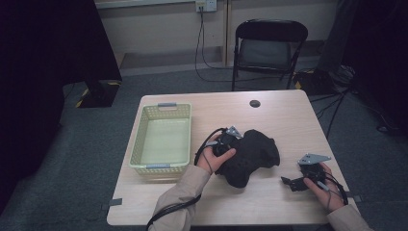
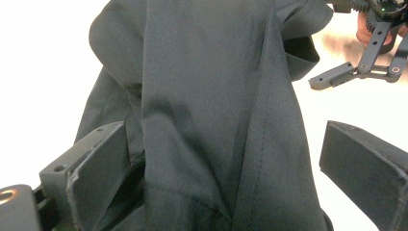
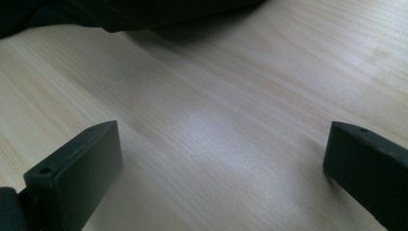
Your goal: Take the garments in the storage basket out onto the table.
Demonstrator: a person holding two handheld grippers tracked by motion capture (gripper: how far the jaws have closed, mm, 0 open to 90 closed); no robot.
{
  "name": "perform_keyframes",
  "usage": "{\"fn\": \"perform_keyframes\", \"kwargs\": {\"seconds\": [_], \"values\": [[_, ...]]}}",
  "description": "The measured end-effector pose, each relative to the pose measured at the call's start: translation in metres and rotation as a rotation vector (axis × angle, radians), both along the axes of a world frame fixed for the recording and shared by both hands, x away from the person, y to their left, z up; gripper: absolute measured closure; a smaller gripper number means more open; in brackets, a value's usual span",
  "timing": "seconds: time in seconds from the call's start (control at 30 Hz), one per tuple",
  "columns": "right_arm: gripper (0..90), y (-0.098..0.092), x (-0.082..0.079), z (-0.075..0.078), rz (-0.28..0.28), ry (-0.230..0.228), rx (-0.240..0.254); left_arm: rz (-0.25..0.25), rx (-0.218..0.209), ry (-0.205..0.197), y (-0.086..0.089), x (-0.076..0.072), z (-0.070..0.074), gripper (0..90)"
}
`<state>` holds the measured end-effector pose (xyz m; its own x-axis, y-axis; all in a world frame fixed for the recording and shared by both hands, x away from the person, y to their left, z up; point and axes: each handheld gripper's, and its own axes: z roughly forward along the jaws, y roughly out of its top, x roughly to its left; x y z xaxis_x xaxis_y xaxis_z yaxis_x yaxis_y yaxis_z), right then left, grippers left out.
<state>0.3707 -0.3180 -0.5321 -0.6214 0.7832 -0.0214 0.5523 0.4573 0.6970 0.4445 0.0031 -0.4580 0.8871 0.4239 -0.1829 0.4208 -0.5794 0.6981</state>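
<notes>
At the left of the high view a pale yellow-green basket (image 1: pixel 161 140) stands on the worktop (image 1: pixel 284 120), its long axis running from the near edge toward the far edge, with grey handles at both short ends. Nothing lies inside it; the bare floor of the basket shows through.

Just right of the basket, in the middle of the frame, the left gripper (image 1: pixel 226 143) sits in the person's left hand (image 1: pixel 215 159), pressed against the left side of a black garment (image 1: pixel 252 155). The garment lies crumpled in a heap at the centre of the worktop, well apart from the basket. Its long axis runs slantwise, from the lower middle of the frame up to the right, and the broader end points toward the upper right. In the left gripper view the cloth rises between the two fingers (image 2: pixel 98 166), which stand wide apart; the left one touches the fabric, while the right one stands clear of it with bright worktop between.

At the lower right of the high view the right gripper (image 1: pixel 294 183) rests in the right hand (image 1: pixel 326 187) near the worktop's front edge, apart from the garment and pointing left. In the right gripper view its fingers (image 3: pixel 79 166) are spread wide over bare wood, holding nothing, with the garment's dark edge at the upper left.
</notes>
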Motion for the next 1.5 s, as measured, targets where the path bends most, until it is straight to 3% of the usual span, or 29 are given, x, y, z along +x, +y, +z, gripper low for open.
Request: {"fn": "perform_keyframes", "kwargs": {"seconds": [0.63,1.5], "values": [[0.0,0.0,0.0,0.0,0.0,0.0,0.0,-0.006,-0.039,0.015,0.02,-0.009,0.003,3.2],[0.0,0.0,0.0,0.0,0.0,0.0,0.0,-0.014,-0.054,0.026,0.042,-0.026,-0.004,3.3]]}}
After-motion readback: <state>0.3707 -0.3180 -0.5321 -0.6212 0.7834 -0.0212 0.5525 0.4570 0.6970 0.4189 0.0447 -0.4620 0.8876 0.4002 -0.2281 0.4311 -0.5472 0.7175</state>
